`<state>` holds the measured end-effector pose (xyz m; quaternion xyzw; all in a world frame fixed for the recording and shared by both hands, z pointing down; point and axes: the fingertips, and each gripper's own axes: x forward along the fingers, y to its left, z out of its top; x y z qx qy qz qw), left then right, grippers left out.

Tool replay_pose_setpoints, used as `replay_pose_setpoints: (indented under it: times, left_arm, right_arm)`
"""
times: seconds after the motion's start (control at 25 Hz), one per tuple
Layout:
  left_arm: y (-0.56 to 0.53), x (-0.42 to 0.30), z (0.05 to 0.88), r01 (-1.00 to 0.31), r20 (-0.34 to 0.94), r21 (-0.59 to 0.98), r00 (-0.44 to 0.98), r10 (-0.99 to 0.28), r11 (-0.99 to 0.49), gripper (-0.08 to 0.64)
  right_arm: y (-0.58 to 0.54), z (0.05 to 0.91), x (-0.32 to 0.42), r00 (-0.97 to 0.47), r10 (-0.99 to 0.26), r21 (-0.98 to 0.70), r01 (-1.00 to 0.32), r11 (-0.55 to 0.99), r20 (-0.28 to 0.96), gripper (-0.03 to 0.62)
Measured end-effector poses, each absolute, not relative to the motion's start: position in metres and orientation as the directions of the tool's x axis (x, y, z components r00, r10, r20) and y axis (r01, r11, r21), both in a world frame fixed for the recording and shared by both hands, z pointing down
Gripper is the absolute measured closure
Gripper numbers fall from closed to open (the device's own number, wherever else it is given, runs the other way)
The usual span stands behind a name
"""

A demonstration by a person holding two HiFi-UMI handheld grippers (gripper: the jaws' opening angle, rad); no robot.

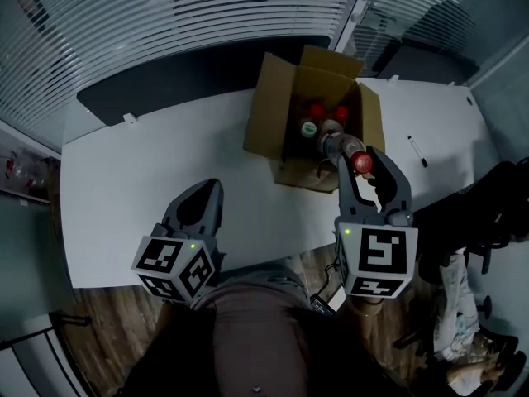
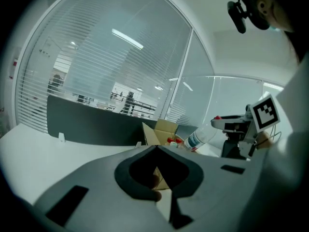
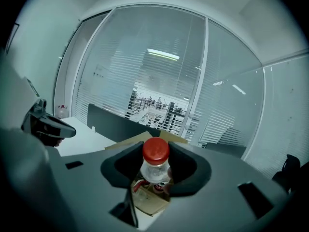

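A clear plastic bottle (image 1: 340,145) with a red cap is pinched at its neck by the right hand-held gripper (image 1: 364,174), right of centre in the head view. In the right gripper view, the jaws are seen pressed against both sides of the neck, just under the cap. The bottle is held tilted, with its base over the open cardboard box (image 1: 273,106) and its cap towards the camera. A blue-and-white label is seen on its body in the left gripper view, and a patch of red print in the right gripper view. No wording can be read in either.

More bottles are stood inside the box at the upper centre of the head view: two red caps (image 1: 316,110) and one green-and-white cap (image 1: 308,127) are shown. No print is made out on the brown flaps.

The left hand-held gripper (image 1: 207,190) is held over the white desk (image 1: 124,188) at the lower left, well apart from the box. Its jaws are pressed together with nothing between them. Black-and-white square markers are carried on both gripper cubes.

A marker pen (image 1: 417,151) is laid on the desk at the right. A dark panel (image 1: 182,77) is set along the desk's far edge.
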<state>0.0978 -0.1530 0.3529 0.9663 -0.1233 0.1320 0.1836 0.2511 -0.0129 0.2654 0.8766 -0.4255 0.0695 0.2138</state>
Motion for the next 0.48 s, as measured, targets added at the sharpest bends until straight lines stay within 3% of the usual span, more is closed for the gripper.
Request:
replay_pose_setpoints:
  times: [0.48]
  left_arm:
    - [-0.16,0.043,0.351,-0.259,0.267,0.348,0.949,-0.17,-0.901,0.551]
  right_arm:
    - [-0.011,0.244,0.184,0.66,-0.712,0.347,-0.743,-0.572,0.239,0.419]
